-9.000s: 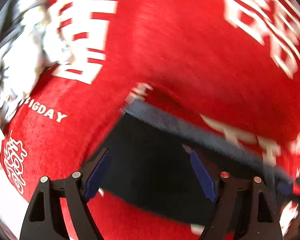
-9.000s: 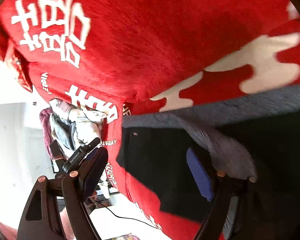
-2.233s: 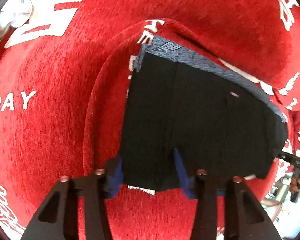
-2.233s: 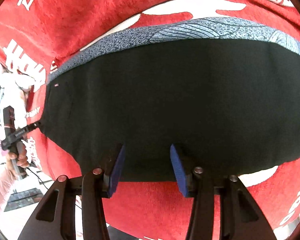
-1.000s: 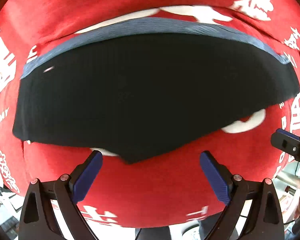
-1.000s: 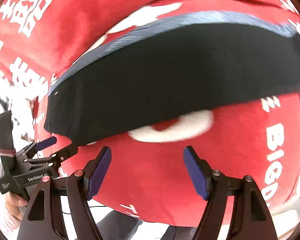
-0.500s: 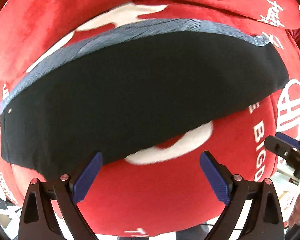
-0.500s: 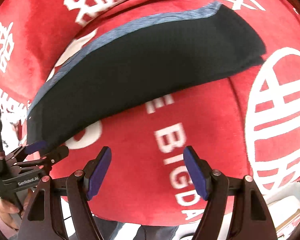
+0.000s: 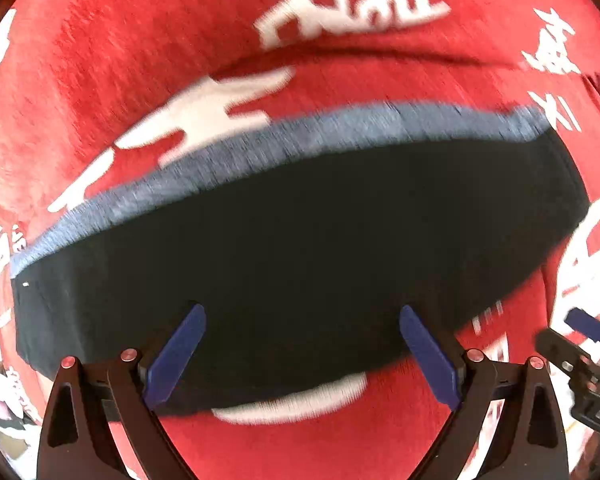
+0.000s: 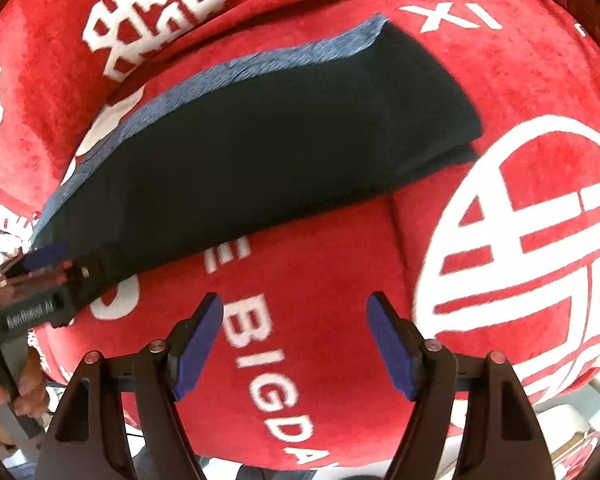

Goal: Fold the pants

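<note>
The black pants (image 9: pixel 300 240) lie folded flat on the red cloth (image 9: pixel 140 60), with a blue-grey waistband (image 9: pixel 260 148) along the far edge. My left gripper (image 9: pixel 302 344) is open and empty, its fingers over the near edge of the pants. In the right wrist view the pants (image 10: pixel 260 140) lie ahead and to the left. My right gripper (image 10: pixel 294 344) is open and empty, over bare red cloth (image 10: pixel 340 260) short of the pants. The left gripper (image 10: pixel 52 280) shows at the pants' left end.
The red cloth carries white lettering and a round white emblem (image 10: pixel 540 232) to the right of the pants. Its near edge drops away below both grippers. The right gripper (image 9: pixel 580 344) shows at the right edge of the left wrist view.
The left gripper has moved forward over the near edge of the pants. The right gripper has drifted slightly to the right. Both have stayed open since letting go of the pants.
</note>
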{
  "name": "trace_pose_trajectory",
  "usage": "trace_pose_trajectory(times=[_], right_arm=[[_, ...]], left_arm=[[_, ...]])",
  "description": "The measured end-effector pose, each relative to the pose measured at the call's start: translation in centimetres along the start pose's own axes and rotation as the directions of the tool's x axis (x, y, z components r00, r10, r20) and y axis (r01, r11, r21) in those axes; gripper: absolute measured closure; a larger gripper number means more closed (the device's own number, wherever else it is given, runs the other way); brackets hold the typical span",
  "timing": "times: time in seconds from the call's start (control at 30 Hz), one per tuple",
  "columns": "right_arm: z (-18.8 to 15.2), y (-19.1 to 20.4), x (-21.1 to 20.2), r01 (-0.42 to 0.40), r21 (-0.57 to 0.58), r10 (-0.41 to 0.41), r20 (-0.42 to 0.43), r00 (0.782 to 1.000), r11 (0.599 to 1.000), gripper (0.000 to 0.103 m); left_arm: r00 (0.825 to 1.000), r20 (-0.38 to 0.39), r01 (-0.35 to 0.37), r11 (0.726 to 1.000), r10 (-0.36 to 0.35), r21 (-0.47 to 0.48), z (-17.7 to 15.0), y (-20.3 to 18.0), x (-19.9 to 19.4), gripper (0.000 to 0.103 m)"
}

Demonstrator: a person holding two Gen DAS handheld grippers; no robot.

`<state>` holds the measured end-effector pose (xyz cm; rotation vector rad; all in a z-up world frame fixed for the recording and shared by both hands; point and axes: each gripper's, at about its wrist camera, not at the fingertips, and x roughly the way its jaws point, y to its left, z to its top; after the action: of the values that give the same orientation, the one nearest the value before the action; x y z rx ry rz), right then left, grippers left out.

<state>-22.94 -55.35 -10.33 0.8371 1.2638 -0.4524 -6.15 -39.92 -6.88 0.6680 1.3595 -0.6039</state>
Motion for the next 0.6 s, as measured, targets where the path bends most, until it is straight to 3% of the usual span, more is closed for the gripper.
trace_pose_trajectory(times=[0.1,0.23,0.3,0.37,0.43,0.47,0.6], right_arm=[[1.0,-2.3,-0.9,-0.007,0.055,0.005,0.05,0.999,0.998,0.026],[2.3,-7.7,-1.1,-0.134,0.29,0.104,0.117,0.988,0.947,0.026],[2.6,-10.0,-1.0,-0.202,0.388,0.147,0.168,0.975,0.899,0.044],[2.9,-11.4,-0.6,-0.246,0.441,0.177,0.193,0.965,0.863,0.055],[3.4,-12.3,0.2,-0.314,0.474,0.236,0.217,0.947,0.823,0.079],[3.5,-12.5,0.3,-0.327,0.478,0.246,0.226,0.943,0.815,0.096],[3.4,-13.2,-0.2,-0.296,0.496,0.204,0.232,0.951,0.817,0.096]], left_arm=[[1.0,-0.022,-0.009,0.998,0.007,-0.06,1.7,0.6,1.7,0.005],[0.999,-0.037,-0.023,0.997,0.02,-0.079,1.8,0.3,3.3,0.0],[0.999,-0.021,-0.03,0.996,0.028,-0.08,1.7,0.4,3.3,0.0],[0.999,-0.019,-0.027,0.996,0.026,-0.085,1.4,0.5,3.4,0.0],[1.0,-0.022,-0.023,0.996,0.021,-0.09,1.7,0.3,3.7,0.0],[1.0,-0.023,-0.023,0.996,0.021,-0.091,1.2,0.1,3.7,0.0],[0.999,-0.021,-0.035,0.996,0.033,-0.083,1.5,0.1,4.0,0.0]])
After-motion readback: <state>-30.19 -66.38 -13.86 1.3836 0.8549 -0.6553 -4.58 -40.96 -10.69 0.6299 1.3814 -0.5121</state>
